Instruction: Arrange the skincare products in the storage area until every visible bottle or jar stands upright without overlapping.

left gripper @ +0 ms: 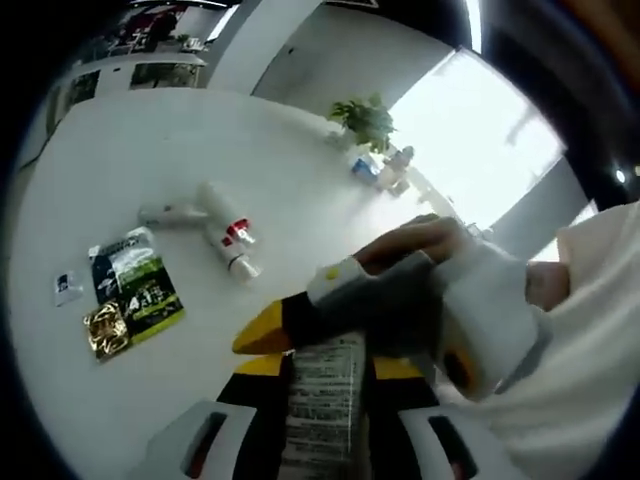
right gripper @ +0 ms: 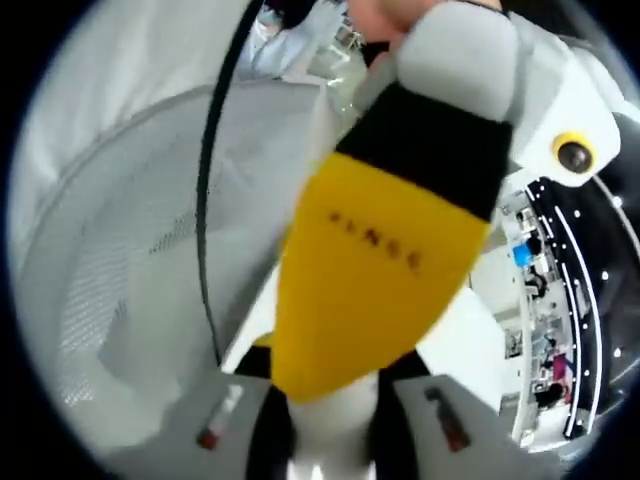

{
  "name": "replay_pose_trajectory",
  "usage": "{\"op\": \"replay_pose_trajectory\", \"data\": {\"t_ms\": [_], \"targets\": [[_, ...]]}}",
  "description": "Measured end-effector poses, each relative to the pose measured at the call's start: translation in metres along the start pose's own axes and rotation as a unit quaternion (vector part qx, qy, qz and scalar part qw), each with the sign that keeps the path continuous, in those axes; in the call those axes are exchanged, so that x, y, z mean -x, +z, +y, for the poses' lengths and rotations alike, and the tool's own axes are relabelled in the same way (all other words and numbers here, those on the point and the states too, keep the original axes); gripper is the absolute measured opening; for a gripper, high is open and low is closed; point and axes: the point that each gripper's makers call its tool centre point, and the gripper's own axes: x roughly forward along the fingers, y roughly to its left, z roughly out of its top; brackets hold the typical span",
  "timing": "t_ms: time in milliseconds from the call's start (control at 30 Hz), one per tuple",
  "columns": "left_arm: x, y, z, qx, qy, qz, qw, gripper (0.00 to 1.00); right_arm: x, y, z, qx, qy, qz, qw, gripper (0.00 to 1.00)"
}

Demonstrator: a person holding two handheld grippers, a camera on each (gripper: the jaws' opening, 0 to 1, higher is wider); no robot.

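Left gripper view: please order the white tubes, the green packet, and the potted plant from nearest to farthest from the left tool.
1. Green packet, on the left of the table.
2. White tubes, lying mid-table.
3. Potted plant, at the table's far edge.

I read this as an office or showroom-like interior: a broad white worktop (left gripper: pixel 150 150), a potted plant (left gripper: pixel 366 120) at its far edge, big bright windows (left gripper: pixel 470 150) and long ceiling light strips (left gripper: pixel 473 25). Cluttered desks (right gripper: pixel 540 330) show beyond.

Glossy plastic tube (right gripper: pixel 375 270); matt white table (left gripper: pixel 150 150)
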Motion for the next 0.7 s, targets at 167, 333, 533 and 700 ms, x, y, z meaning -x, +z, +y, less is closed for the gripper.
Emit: {"op": "replay_pose_trajectory", "data": {"t_ms": [167, 333, 533, 700], "targets": [[-0.002, 0.007, -0.008, -0.01, -0.02, -0.006, 0.9997, 0.31, 0.009, -0.005, -0.001, -0.047, -0.01, 0.002, 0.9988, 0.2], [0.007, 0.024, -0.027, -0.042, -0.079, -0.069, 0.9936, 0.12, 0.012, -0.007, 0.002, -0.086, -0.01, 0.003, 0.9963, 0.18], [0.029, 0.047, -0.012, -0.029, -0.062, -0.163, 0.9842, 0.16, 0.017, -0.007, -0.003, -0.133, -0.027, -0.009, 0.9907, 0.18], [0.059, 0.069, -0.002, -0.052, -0.038, -0.247, 0.9668, 0.27, 0.02, -0.009, -0.008, -0.185, -0.037, -0.026, 0.9816, 0.18]]}}
